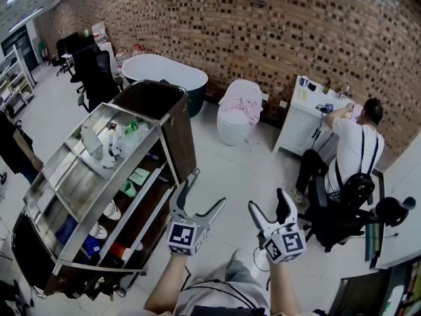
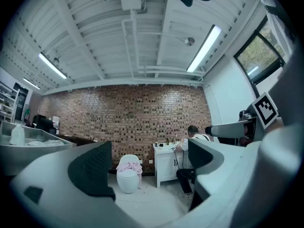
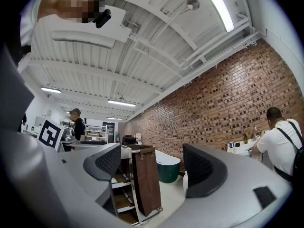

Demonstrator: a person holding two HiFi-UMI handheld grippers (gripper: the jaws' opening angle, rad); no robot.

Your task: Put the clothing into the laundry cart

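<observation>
Steel-topped and fitted with a brown fabric bag point(image 1: 183, 140) at its far end, the housekeeping laundry cart point(image 1: 77, 188) stood at the left of the head view. Behind it, a white oval bathtub with a dark green outside point(image 1: 164, 72) sat against the red brick wall point(image 1: 263, 25). We held the left gripper point(image 1: 208, 188) just right of the cart, level, its jaws spread wide with nothing between them. Farther off, across the pale tiled floor point(image 1: 230, 170), the pink clothing point(image 1: 242, 105) lay draped over a white rounded toilet point(image 1: 233, 130), well apart from the cart and from both grippers. Our right gripper point(image 1: 268, 201) sat beside the left one, its jaws likewise apart and empty. At the right, a white vanity cabinet point(image 1: 301, 125) stood at the wall, and a person in a white shirt point(image 1: 355, 153) sat at it.
</observation>
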